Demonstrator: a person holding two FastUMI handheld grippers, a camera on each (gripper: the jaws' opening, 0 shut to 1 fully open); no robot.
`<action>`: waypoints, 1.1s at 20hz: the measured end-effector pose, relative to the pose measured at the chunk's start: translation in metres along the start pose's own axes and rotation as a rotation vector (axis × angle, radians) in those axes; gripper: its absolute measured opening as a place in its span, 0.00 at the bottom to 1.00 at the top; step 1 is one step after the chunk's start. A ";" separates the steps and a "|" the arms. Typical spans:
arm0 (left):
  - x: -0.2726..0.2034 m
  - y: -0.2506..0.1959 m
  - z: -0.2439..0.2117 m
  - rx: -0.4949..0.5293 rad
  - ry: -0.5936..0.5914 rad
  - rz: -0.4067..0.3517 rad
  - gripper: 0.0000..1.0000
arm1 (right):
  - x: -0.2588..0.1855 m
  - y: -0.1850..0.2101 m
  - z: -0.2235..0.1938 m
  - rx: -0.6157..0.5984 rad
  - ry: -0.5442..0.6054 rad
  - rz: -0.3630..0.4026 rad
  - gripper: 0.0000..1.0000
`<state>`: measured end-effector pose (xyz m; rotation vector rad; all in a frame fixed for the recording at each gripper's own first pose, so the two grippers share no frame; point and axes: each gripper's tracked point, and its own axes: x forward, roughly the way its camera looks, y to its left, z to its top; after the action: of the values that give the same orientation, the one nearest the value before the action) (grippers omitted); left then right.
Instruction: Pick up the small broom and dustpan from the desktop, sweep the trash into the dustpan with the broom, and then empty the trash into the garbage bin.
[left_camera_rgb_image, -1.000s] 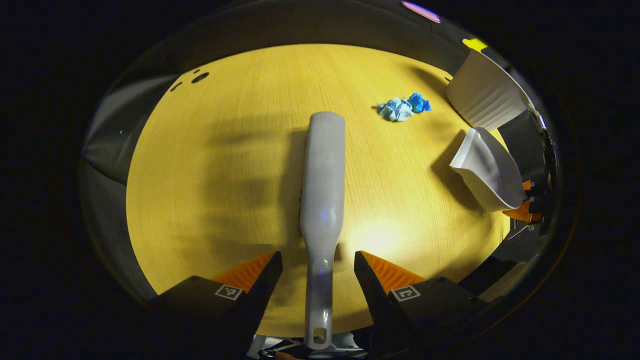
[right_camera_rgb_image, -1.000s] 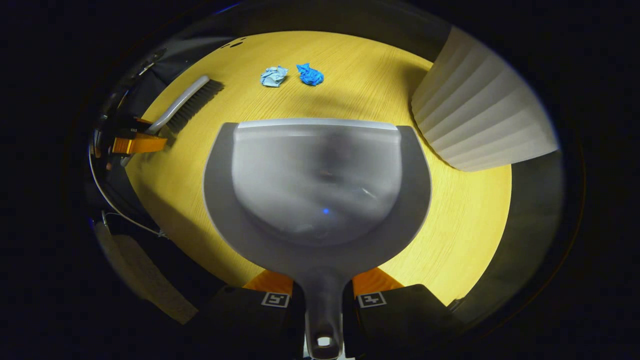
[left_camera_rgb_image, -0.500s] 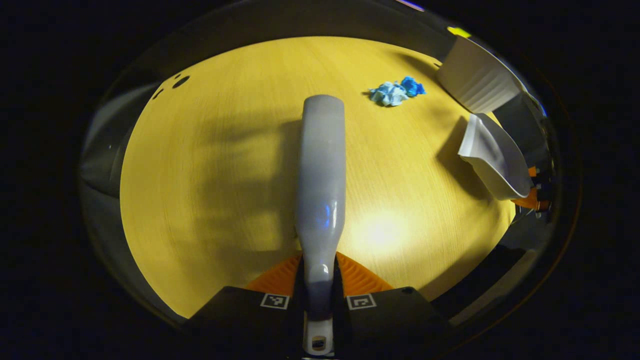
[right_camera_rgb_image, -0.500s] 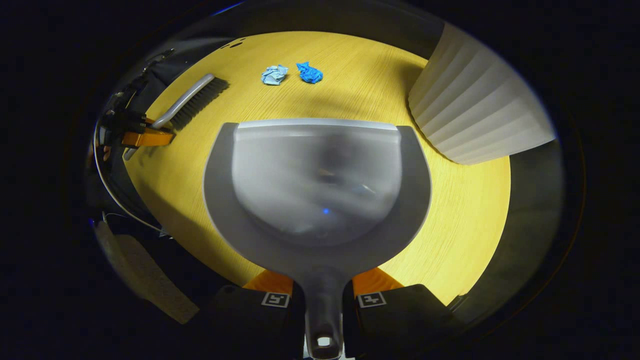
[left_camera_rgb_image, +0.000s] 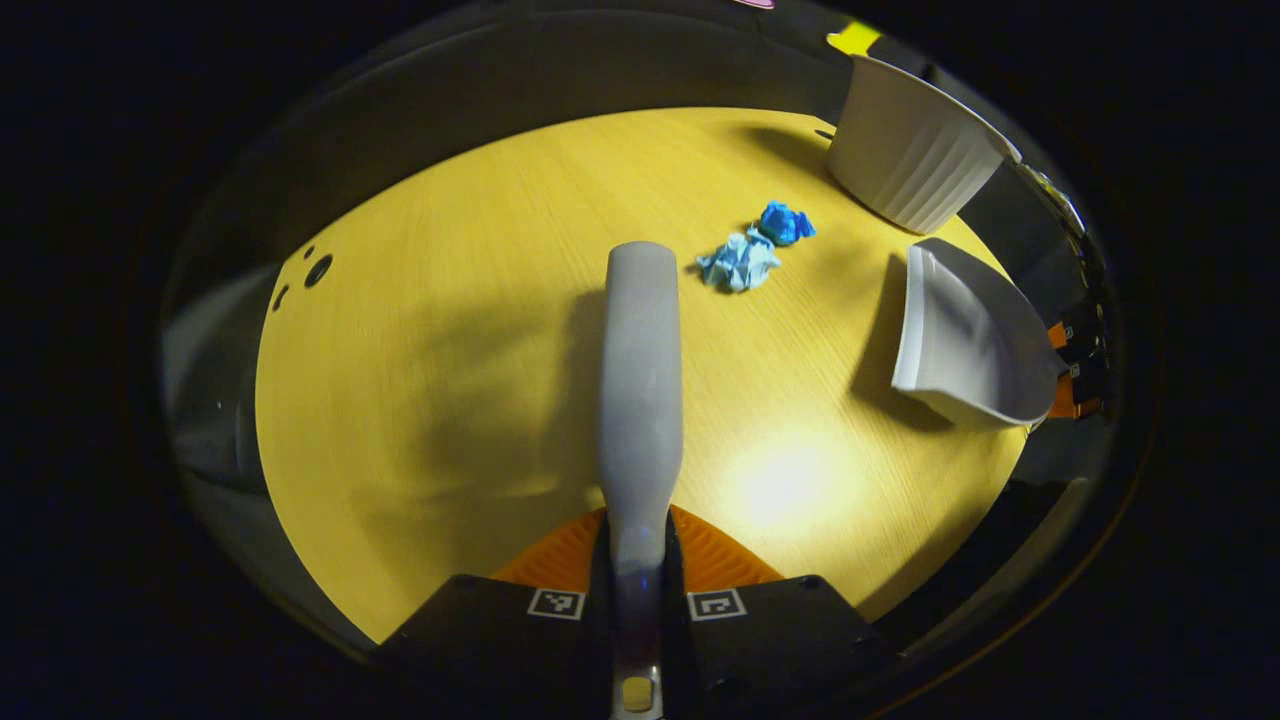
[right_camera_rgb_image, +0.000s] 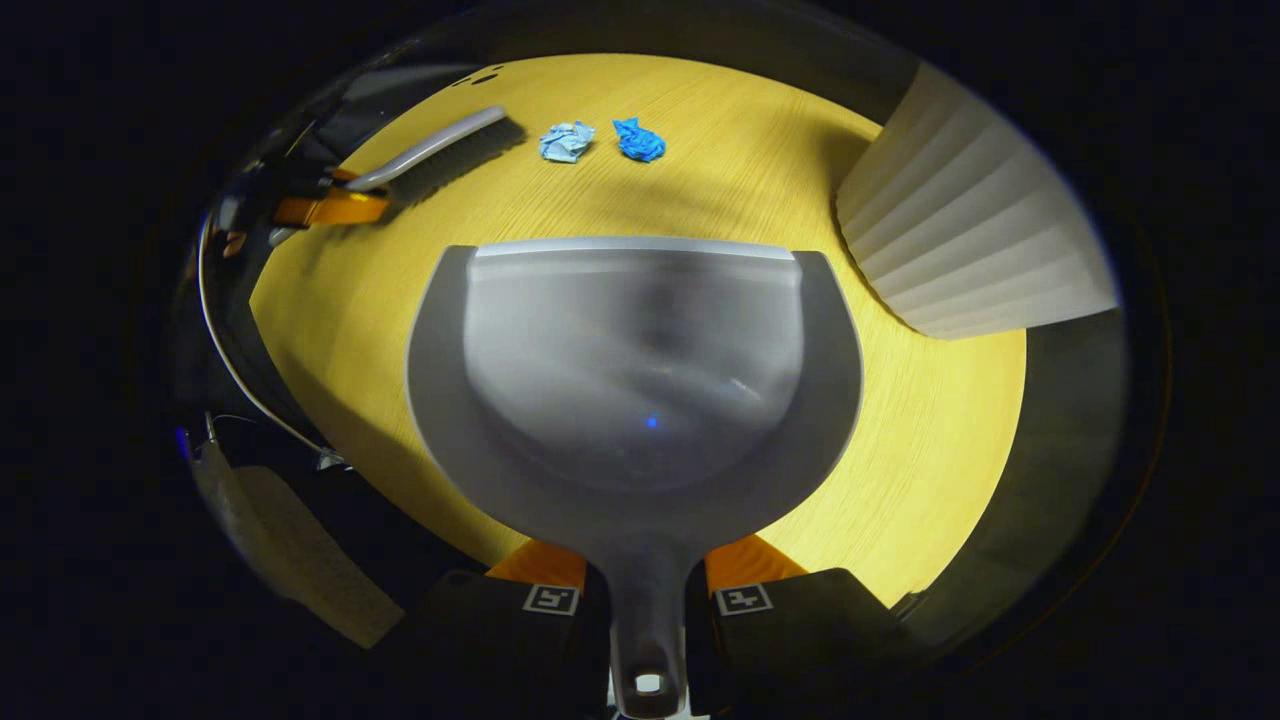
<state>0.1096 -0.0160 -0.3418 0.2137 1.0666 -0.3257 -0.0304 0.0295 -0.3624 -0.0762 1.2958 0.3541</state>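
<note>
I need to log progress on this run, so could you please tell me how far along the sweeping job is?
Done: both tools are picked up. The left gripper is shut on the broom handle, and the right gripper is shut on the dustpan handle. In hand: the broom head sits just beside the two blue paper scraps. Left: the scraps lie unswept on the table, the dustpan looks empty, and nothing has gone to the white bin.

Dim booth, glare patch on desktop (left_camera_rgb_image: 780, 480), heavy fisheye warping at edges, dustpan (right_camera_rgb_image: 635, 370) slightly soft, broad soft shadows.
</note>
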 end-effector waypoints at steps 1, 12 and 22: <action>0.005 0.002 0.014 0.024 -0.008 -0.001 0.23 | -0.001 0.000 0.001 -0.005 0.003 -0.001 0.34; 0.037 -0.051 0.086 0.284 -0.017 -0.139 0.23 | 0.019 -0.003 0.017 -0.030 0.058 -0.017 0.29; 0.020 -0.130 0.069 0.373 -0.002 -0.375 0.23 | 0.019 -0.005 0.021 -0.071 0.030 -0.041 0.34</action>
<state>0.1277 -0.1630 -0.3287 0.3465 1.0358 -0.8649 -0.0053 0.0344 -0.3754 -0.1689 1.3093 0.3651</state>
